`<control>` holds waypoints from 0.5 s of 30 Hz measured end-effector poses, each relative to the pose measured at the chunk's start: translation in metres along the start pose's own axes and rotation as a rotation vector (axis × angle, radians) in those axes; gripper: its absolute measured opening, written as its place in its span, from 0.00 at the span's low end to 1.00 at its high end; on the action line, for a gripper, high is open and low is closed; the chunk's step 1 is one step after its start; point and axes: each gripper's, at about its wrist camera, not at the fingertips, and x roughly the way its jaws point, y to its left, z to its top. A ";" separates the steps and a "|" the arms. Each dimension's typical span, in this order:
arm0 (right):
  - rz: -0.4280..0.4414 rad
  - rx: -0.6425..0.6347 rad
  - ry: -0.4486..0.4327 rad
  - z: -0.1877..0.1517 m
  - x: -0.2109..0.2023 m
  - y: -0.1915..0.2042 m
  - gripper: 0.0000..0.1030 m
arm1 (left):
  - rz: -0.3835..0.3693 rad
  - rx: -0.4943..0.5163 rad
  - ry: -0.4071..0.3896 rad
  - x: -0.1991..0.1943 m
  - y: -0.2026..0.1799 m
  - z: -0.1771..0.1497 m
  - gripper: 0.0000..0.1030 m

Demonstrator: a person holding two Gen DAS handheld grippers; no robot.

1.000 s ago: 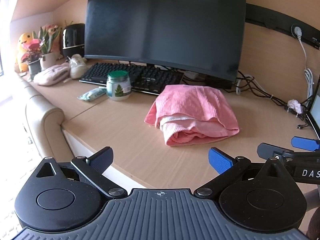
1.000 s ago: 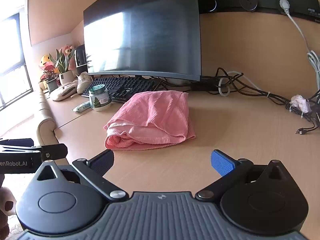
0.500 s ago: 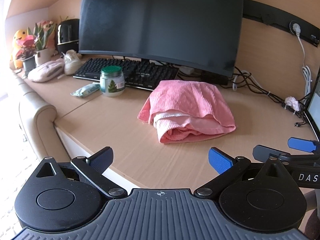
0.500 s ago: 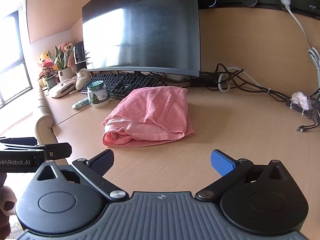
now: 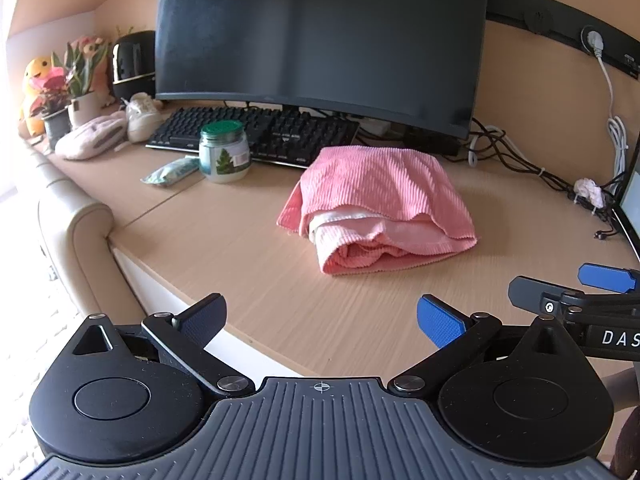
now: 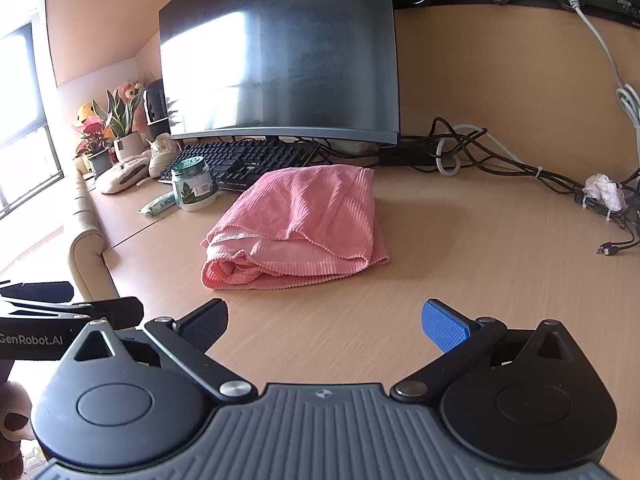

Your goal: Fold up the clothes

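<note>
Both cameras sat low near the desk's (image 5: 256, 264) front edge, side by side, and looked toward the back wall. Both saw the pink cloth (image 5: 380, 208) (image 6: 304, 224) and screen (image 5: 320, 32).

Left gripper (image 5: 320, 316) and right gripper (image 6: 325, 320) both spread wide, holding nothing

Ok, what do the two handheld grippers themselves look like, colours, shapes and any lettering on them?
The left gripper and the right gripper look alike: a grey ribbed body, two round black discs, black linkage arms with silver pivots, and textured blue pads on the fingers. White lettering runs along their sides: "GenRobot.AI" on the left gripper, seen from the right wrist view, and "DAS" on the right gripper, seen from the left wrist view.
</note>
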 end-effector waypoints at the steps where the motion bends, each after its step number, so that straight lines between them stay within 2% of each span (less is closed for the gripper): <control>1: 0.001 0.000 0.002 0.000 0.001 0.000 1.00 | 0.000 0.001 0.001 0.000 0.000 0.000 1.00; 15: 0.013 0.006 0.019 0.000 0.007 0.001 1.00 | 0.010 -0.003 0.011 0.002 0.001 0.001 1.00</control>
